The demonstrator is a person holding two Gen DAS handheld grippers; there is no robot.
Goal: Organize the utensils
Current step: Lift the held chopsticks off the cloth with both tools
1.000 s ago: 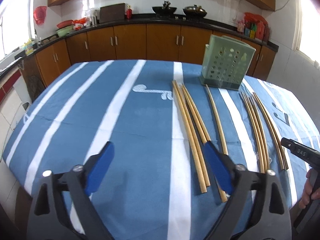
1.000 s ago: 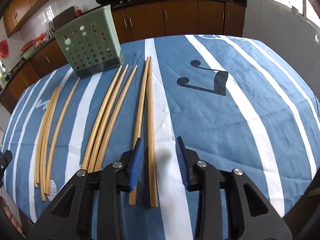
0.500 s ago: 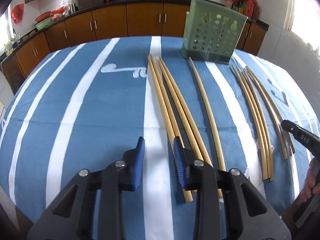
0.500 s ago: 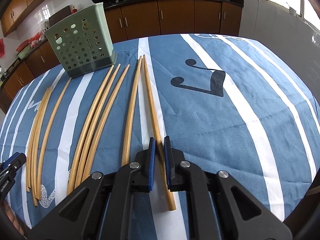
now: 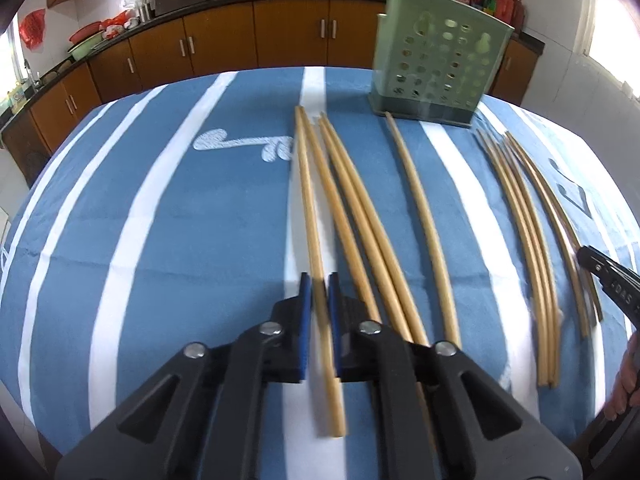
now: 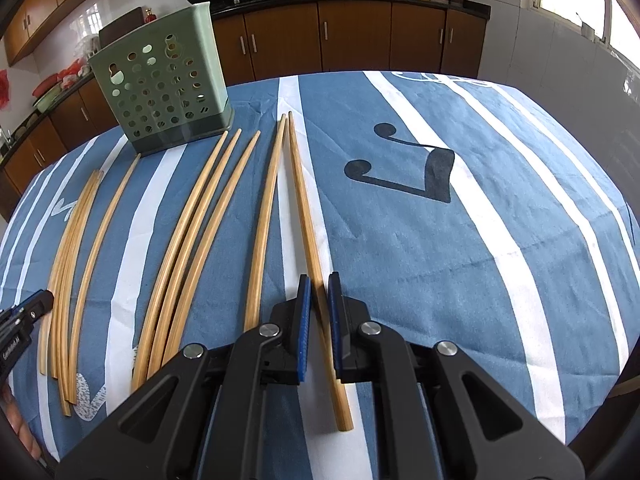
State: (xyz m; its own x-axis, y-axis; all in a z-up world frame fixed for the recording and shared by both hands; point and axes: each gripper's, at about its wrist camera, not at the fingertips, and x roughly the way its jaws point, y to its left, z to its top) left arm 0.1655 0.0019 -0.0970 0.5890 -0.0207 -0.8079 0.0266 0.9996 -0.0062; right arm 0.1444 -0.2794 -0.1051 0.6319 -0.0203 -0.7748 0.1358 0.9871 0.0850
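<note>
Several long wooden chopsticks lie in loose groups on a blue, white-striped tablecloth (image 5: 160, 240). A green perforated utensil holder (image 5: 436, 68) (image 6: 160, 80) stands upright at their far ends. In the left wrist view my left gripper (image 5: 319, 280) has its jaws closing on the leftmost chopstick (image 5: 310, 208), and the blue pads press its sides near its near end. In the right wrist view my right gripper (image 6: 319, 280) is shut on the rightmost chopstick (image 6: 302, 200), which angles away from its neighbour (image 6: 264, 220). Each gripper shows at the edge of the other's view: the right gripper (image 5: 608, 280) and the left gripper (image 6: 24, 312).
Further chopsticks lie between the two held ones: a pair (image 5: 360, 220), a single one (image 5: 420, 208) and a curved bundle (image 5: 532, 232). Brown kitchen cabinets (image 5: 224, 40) run behind the table. The cloth drops off at the near and side edges. A person's fingers (image 5: 624, 392) show at far right.
My left gripper moved forward and down over the leftmost chopstick and went from wide open to closed on it. My right gripper closed on the rightmost chopstick, whose near end swung right.
</note>
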